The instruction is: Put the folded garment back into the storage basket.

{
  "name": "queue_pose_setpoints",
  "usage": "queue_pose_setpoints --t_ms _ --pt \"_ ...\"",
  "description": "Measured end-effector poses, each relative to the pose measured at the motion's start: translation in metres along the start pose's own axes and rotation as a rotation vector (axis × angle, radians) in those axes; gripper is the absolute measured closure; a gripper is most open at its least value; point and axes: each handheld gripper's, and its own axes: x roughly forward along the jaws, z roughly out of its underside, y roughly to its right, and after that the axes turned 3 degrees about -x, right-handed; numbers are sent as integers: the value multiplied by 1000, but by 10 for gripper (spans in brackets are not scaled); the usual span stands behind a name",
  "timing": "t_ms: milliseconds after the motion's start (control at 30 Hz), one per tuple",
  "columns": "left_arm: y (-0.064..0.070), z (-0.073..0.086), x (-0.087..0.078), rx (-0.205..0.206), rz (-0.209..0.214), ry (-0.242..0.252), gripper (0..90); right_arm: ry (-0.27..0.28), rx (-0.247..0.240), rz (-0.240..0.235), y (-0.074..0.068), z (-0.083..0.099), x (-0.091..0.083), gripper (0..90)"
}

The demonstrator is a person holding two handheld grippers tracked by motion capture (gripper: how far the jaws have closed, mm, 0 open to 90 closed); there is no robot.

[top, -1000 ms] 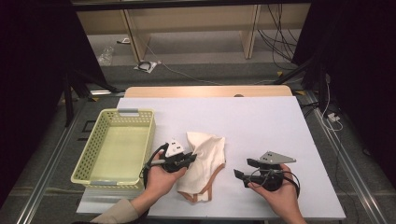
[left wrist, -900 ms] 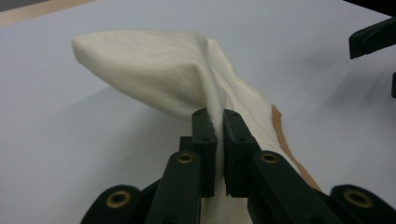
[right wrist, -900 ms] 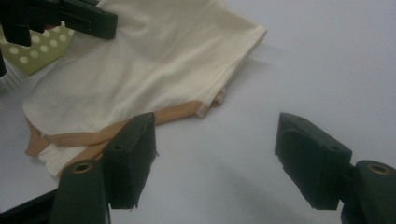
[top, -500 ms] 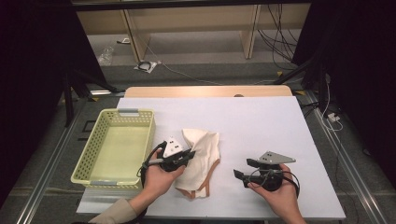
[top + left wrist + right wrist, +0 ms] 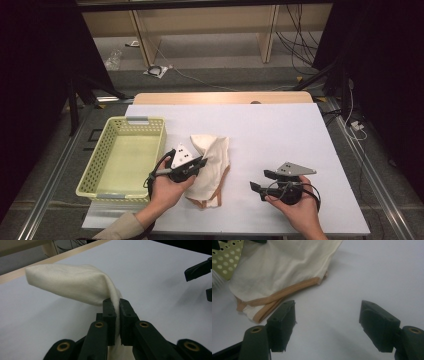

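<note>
Two grippers mid-fold: left (image 5: 116, 315) pinching cloth (image 5: 210, 160) beside basket (image 5: 100, 165), right (image 5: 327, 322) spread, hovering near the orange hem; next, probably, grabbing that hem.

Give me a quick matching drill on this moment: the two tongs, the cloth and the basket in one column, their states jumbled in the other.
Things:
1. left tongs
2. right tongs
3. cream cloth
4. yellow-green basket

States:
A. open above bare white table
B. nothing inside, at the table's left edge
C. shut on a fold of fabric
D. partly lifted, orange-trimmed end lying on the table

Pairs: 1-C, 2-A, 3-D, 4-B
</note>
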Motion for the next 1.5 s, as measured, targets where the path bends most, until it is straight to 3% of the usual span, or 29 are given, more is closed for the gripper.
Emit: queue_pose_setpoints --t_ms 733,1500 --pt "-4 -2 -8 20 3 86 844 2 0 0 0 0 0 300" --pt "-8 -6 -15 27 8 100 844 3 1 2 1 1 0 298"
